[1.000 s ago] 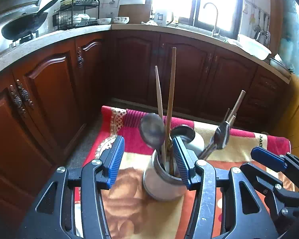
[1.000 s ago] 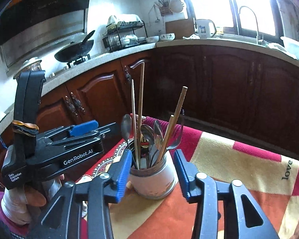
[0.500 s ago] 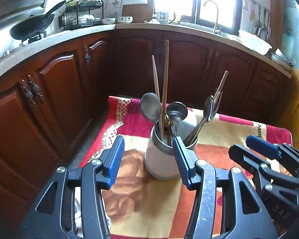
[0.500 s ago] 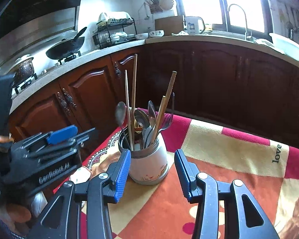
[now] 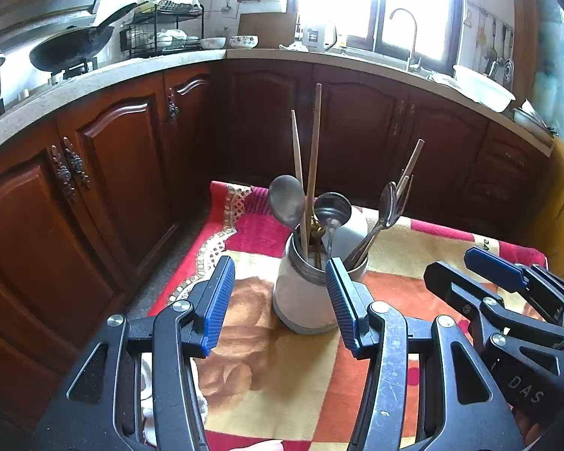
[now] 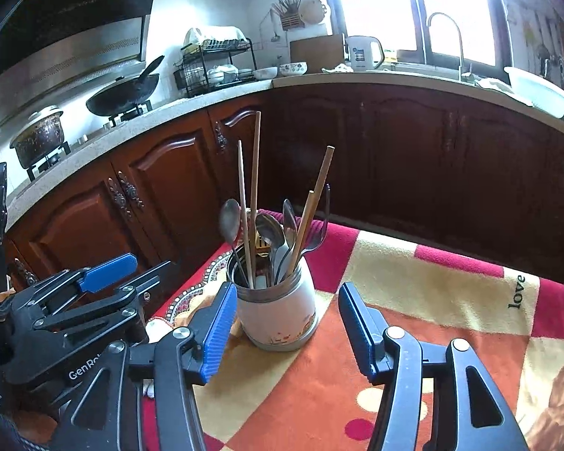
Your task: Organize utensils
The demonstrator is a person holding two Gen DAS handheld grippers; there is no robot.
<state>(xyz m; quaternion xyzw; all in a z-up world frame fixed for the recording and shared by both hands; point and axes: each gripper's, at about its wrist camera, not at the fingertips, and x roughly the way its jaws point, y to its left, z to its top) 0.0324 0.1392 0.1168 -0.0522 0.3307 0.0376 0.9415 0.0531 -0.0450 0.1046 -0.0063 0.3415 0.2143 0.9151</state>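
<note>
1. The white round ceramic jar (image 6: 278, 312) stands near the far left corner of the desk, on the red and yellow patterned cloth (image 6: 413, 285).
2. The metal spoons (image 6: 270, 233) and wooden chopsticks (image 6: 253, 195) all stand inside it.
3. The left gripper (image 5: 278, 300) and the right gripper (image 6: 282, 329) are released, holding nothing.
4. The sorting looks done; next, perhaps only check for strays.

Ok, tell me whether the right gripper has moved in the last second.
Yes. The right gripper has pulled back a little: in its own view the holder now sits higher and looks slightly smaller.
</note>
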